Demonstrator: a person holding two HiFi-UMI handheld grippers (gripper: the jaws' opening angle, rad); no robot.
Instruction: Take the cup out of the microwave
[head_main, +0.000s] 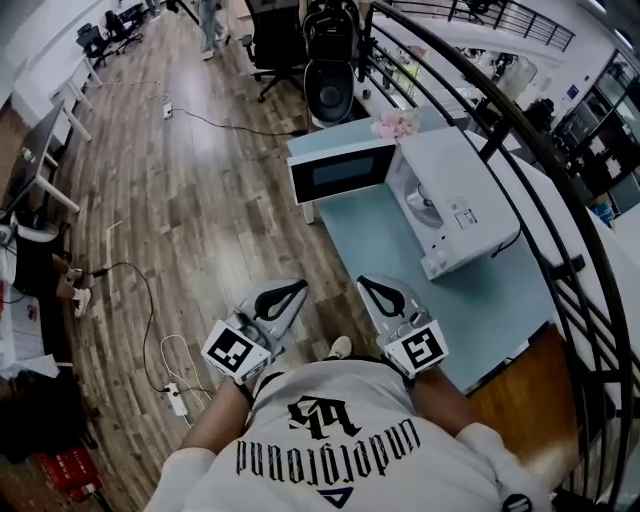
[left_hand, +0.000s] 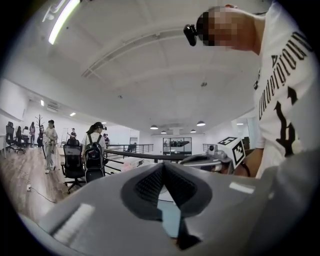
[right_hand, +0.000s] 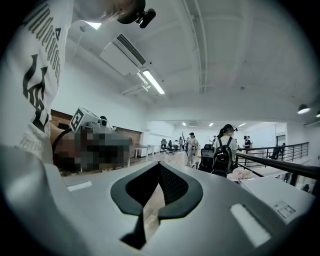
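Cup (head_main: 425, 205) in microwave (head_main: 455, 180), well apart from jaws | left gripper (head_main: 298, 288), right gripper (head_main: 366, 284): jaws pressed together, empty

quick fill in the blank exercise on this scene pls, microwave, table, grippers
1. The microwave stands on a light ___ table.
2. The microwave's door is ___.
3. The flowers by the microwave are ___.
4. The left gripper and right gripper are both empty, with fingers ___.

Missing words: blue; open; pink; shut
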